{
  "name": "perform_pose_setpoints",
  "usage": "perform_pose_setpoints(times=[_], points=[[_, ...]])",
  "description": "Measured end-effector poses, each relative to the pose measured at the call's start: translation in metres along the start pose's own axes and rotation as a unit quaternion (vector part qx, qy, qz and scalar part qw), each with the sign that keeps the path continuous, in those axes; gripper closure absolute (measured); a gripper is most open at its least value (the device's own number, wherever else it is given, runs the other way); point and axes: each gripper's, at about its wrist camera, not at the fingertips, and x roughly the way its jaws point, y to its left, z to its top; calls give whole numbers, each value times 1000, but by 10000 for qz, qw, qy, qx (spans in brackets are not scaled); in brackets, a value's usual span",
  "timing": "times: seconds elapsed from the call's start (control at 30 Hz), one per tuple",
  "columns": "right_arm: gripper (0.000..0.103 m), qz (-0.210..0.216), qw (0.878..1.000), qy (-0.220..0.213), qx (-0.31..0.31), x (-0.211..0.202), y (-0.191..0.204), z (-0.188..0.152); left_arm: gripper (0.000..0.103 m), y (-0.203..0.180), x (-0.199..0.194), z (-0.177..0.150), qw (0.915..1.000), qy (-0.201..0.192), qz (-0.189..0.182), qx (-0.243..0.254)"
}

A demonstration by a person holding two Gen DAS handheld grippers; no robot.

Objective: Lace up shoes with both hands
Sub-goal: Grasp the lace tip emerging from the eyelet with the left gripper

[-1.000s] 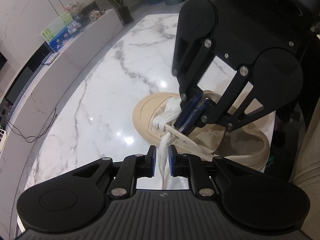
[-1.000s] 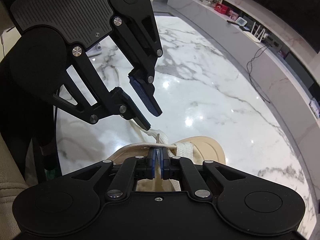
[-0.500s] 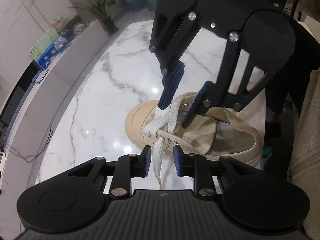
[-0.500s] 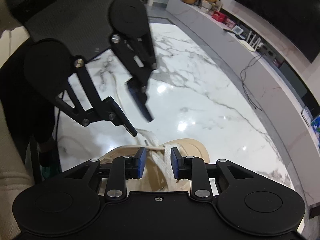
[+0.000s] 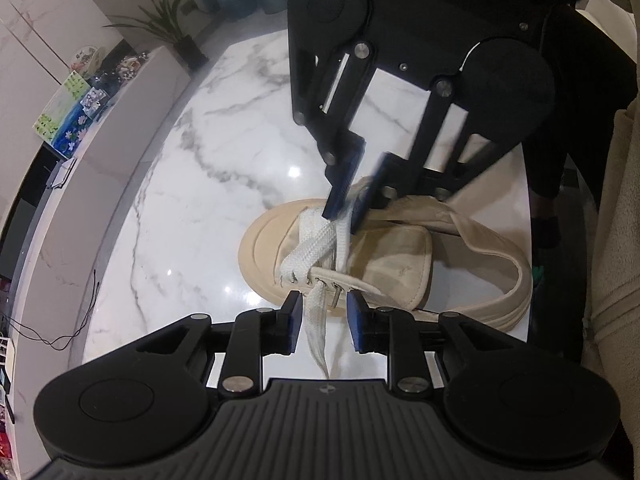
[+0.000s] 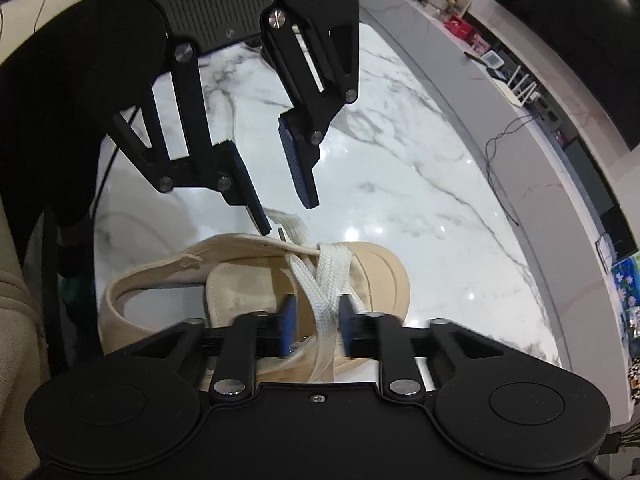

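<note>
Two open tools (image 5: 323, 322) (image 6: 313, 325) straddling white laces (image 5: 316, 240), beige shoe (image 5: 400, 256)

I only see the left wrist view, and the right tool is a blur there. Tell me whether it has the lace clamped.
Observer: No. In the right wrist view the right tool is open, and the crossed strands of the lace run loose between its pads.
Operator: Report how my left tool sits, seen from that side.
Observer: The left tool is open as well. Its tips hang just above the far eyelet edge of the shoe, with the loose lace end right beneath them and nothing gripped.
</note>
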Motion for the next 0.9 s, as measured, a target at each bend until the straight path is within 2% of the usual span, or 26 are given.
perform_pose_setpoints(times=[0.03, 0.27, 0.43, 0.67, 0.9], points=[[103, 20, 10000, -46, 47, 1, -2, 1, 80, 0, 0, 0, 10000, 6, -10, 17], [103, 100, 9998, -143, 113, 1, -4, 2, 80, -1, 3, 0, 9999, -10, -1, 130], [103, 35, 9994, -167, 309, 0, -7, 4, 80, -1, 7, 1, 9991, 1, -4, 425], [103, -30, 9985, -178, 526, 2, -10, 6, 80, 1, 14, 4, 9961, 192, -292, 814], [103, 22, 9978, -217, 622, -3, -7, 1, 89, 14, 25, 9, 9922, 352, -737, 939]])
